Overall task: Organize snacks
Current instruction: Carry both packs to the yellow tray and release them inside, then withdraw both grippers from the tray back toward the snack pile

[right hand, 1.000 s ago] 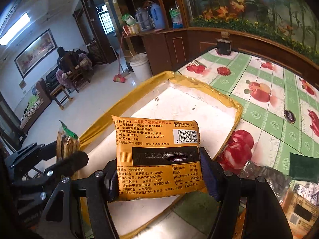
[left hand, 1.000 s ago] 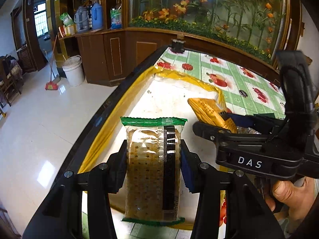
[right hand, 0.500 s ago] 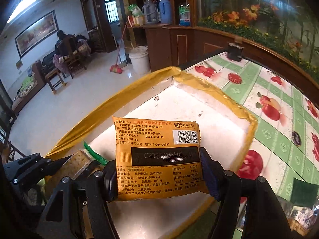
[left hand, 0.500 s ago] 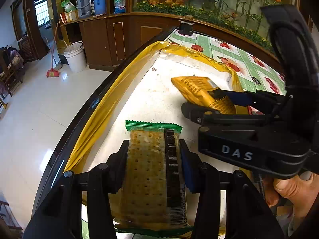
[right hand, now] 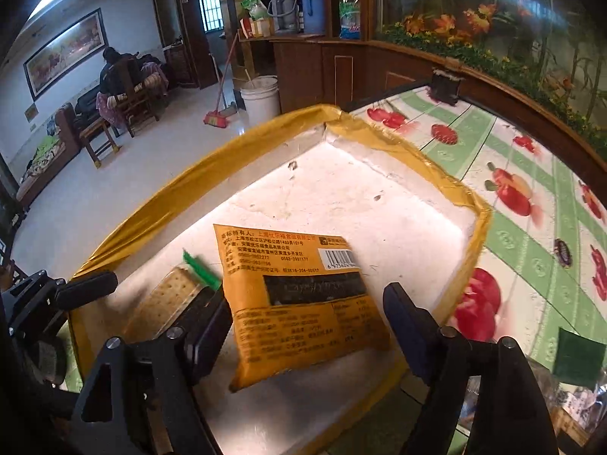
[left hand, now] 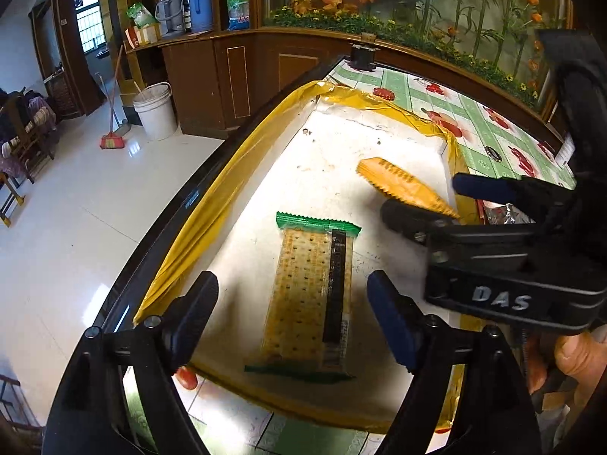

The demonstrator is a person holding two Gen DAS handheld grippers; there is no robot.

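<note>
**In the tray: both packets lie between spread fingers**

In the white tray (left hand: 341,151) with its yellow taped rim, the left gripper (left hand: 292,309) stands wide, its blue pads clear of the cracker pack (left hand: 311,295) on either side. The pack lies flat on the tray floor between the fingers, green sealed end pointing away, a dark strip running down its right half.

To its right in the left wrist view, the orange pack (left hand: 406,185) shows edge-on between the fingers of the right gripper (left hand: 436,204), which reaches in from the right.

In the right wrist view, the cracker pack (right hand: 170,299) sits at left, just beside the orange pack (right hand: 303,299), its green end close to the orange corner. The right gripper (right hand: 307,322) is also wide: the orange pack, label and barcode up, lies tilted between the pads; I cannot tell whether its left edge touches the left pad. The tray (right hand: 379,197) rests on a fruit-print tablecloth (right hand: 531,227).
</note>
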